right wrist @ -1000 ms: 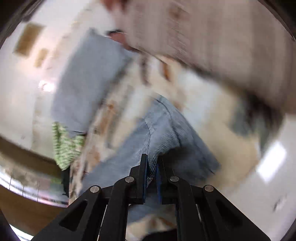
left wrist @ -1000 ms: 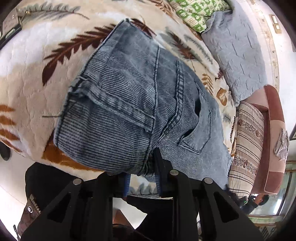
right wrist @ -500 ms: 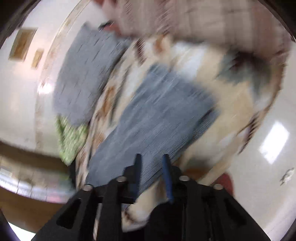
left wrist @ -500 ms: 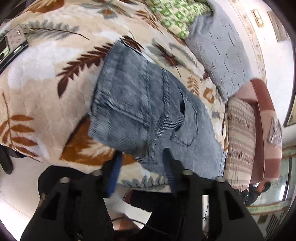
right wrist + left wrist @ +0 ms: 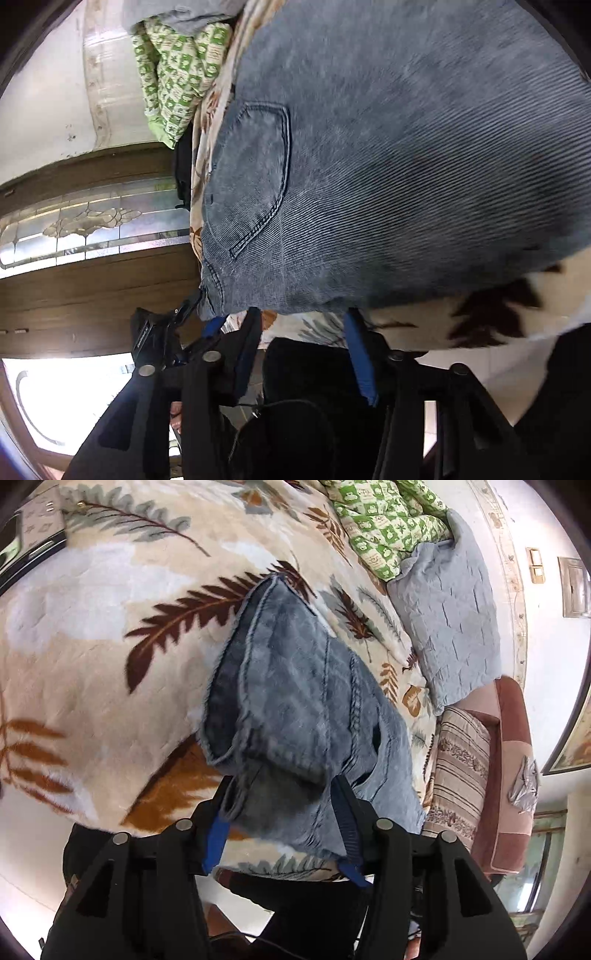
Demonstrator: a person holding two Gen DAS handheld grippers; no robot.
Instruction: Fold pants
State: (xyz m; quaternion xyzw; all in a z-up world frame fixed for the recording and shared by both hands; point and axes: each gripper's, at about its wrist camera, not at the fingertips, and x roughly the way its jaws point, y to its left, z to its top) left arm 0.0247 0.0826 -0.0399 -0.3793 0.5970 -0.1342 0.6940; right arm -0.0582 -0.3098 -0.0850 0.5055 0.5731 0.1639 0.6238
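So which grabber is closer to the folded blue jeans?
Left. The left gripper is open with its fingers either side of the folded blue corduroy-striped jeans' near edge. The right gripper is open too, just short of that edge.

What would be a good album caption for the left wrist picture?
Open left gripper at the near edge of folded grey-blue jeans lying on a leaf-print blanket.

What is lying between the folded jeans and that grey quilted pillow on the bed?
Only the leaf-print blanket: in the left wrist view a bare strip of it separates the jeans from the grey quilted pillow.
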